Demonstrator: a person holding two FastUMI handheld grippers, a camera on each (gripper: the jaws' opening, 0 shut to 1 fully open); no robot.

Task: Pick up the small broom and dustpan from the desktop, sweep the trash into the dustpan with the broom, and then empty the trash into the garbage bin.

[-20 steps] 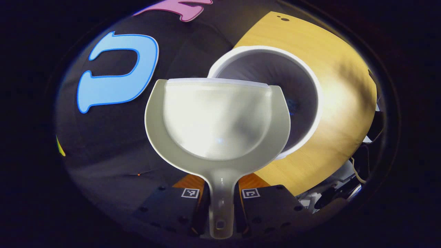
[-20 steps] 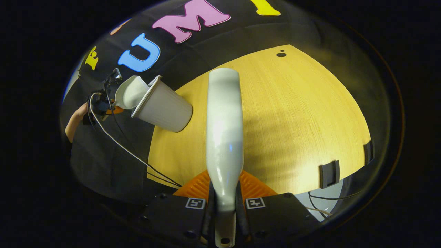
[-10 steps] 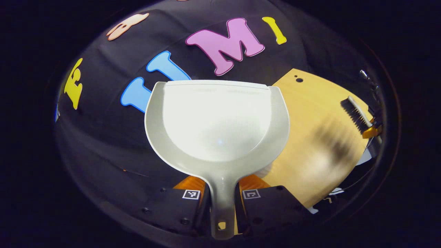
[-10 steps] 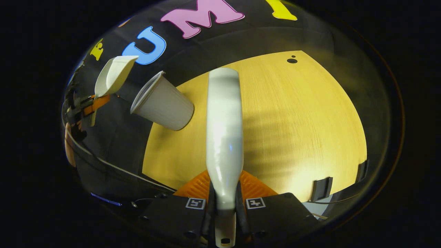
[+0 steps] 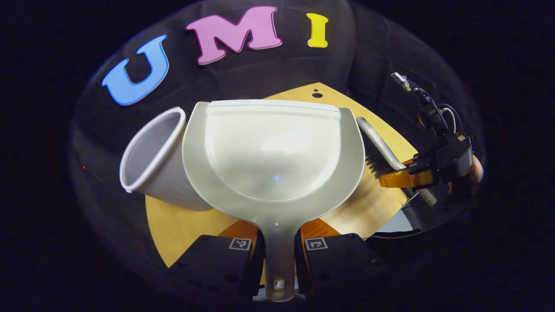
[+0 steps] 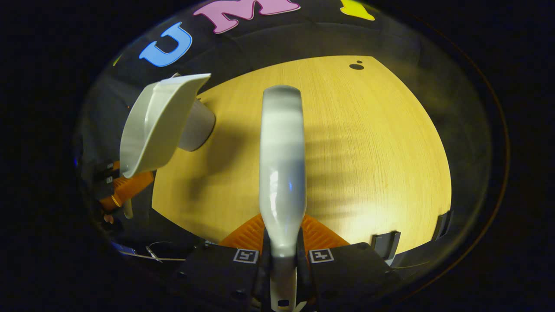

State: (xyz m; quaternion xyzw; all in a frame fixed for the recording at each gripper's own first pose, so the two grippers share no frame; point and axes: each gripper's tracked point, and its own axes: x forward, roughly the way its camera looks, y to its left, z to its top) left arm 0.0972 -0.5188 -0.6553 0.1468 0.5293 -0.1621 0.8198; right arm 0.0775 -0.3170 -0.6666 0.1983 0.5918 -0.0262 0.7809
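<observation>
Dustpan (image 5: 273, 151), broom (image 6: 282, 164), bin (image 5: 151, 158): one each.

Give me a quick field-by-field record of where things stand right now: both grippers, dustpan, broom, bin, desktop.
left gripper: jaws shut on the dustpan handle
dustpan: held up, scoop looks empty
right gripper: jaws shut on the broom handle
broom: held over the desktop, bristles facing down
garbage bin: white, on the desktop's edge, beside the dustpan
desktop: wooden, no trash seen on the visible part
</observation>
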